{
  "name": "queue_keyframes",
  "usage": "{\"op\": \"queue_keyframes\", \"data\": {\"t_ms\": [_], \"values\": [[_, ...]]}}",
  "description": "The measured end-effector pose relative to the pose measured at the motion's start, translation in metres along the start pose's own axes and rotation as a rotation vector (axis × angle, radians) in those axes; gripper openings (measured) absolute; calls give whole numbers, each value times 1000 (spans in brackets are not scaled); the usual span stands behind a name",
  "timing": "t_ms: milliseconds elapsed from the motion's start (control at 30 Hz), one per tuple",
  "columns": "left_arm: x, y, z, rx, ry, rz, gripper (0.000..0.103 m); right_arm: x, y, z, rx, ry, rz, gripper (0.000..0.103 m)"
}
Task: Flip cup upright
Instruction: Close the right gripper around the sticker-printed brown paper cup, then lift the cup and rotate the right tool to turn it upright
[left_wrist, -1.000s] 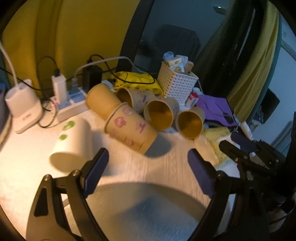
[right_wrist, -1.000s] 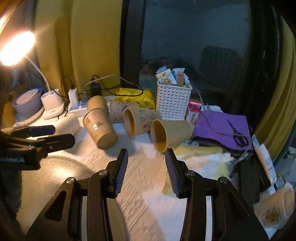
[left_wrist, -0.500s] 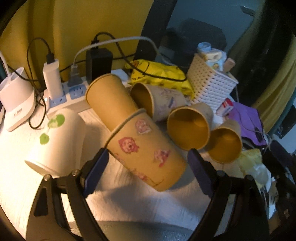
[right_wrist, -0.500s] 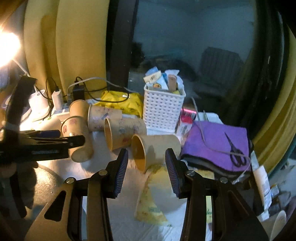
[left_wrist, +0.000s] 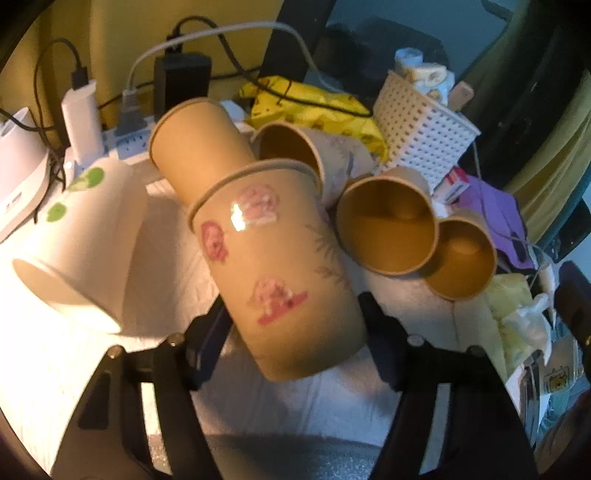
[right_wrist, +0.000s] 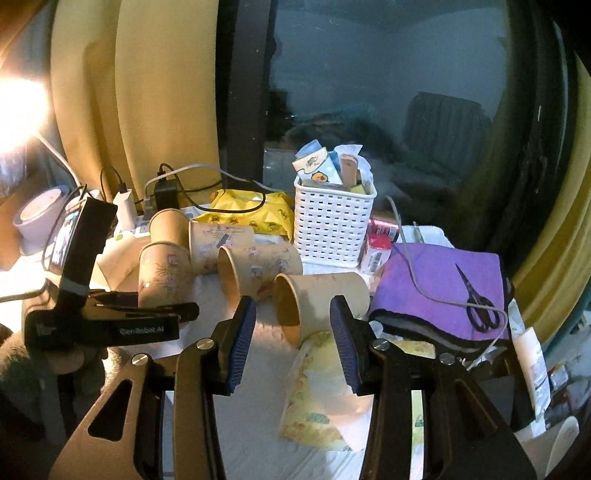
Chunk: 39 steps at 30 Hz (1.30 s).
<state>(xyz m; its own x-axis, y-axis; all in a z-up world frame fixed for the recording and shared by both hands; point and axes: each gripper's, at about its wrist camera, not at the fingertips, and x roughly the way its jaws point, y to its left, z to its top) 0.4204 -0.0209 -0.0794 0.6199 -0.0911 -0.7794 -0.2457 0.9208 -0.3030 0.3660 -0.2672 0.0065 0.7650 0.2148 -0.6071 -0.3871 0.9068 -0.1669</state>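
A brown paper cup with pink pig prints (left_wrist: 280, 273) lies on its side on the white table, base toward me, stacked over a plain brown cup (left_wrist: 195, 147). My left gripper (left_wrist: 291, 332) has its jaws around the pig cup's base end, close against its sides; it also shows in the right wrist view (right_wrist: 147, 314). Three more brown cups lie on their sides to the right (left_wrist: 388, 225), mouths toward me. My right gripper (right_wrist: 291, 332) is open and empty, just in front of the nearest cup (right_wrist: 321, 299).
A white cup with green dots (left_wrist: 81, 240) lies at the left. A power strip with chargers (left_wrist: 122, 122), a yellow packet (left_wrist: 314, 99) and a white basket (left_wrist: 424, 133) stand behind the cups. A purple cloth with scissors (right_wrist: 443, 291) lies at the right.
My left gripper has moved forward until its jaws sit around the pig cup's base and have narrowed on it. My right gripper has moved closer to the nearest lying cup.
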Motion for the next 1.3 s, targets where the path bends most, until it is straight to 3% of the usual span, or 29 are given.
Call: {"op": "queue_keyframes", "data": {"t_ms": [333, 633, 867, 1033, 1133, 1300], "values": [[-47, 5, -25, 49, -33, -43, 62, -27, 21, -10, -2, 22, -22, 44], [-118, 7, -66, 123, -139, -116, 62, -76, 55, -23, 15, 5, -13, 44], [-169, 13, -104, 208, -204, -143, 62, -113, 78, -37, 37, -13, 21, 44], [-199, 17, -137, 270, -260, -119, 62, -138, 96, -44, 62, -38, 81, 44], [-214, 20, -165, 319, -307, -86, 62, -152, 112, -50, 84, -49, 129, 63], [-234, 29, -206, 374, -360, -74, 62, -175, 145, -63, 92, -53, 217, 65]]}}
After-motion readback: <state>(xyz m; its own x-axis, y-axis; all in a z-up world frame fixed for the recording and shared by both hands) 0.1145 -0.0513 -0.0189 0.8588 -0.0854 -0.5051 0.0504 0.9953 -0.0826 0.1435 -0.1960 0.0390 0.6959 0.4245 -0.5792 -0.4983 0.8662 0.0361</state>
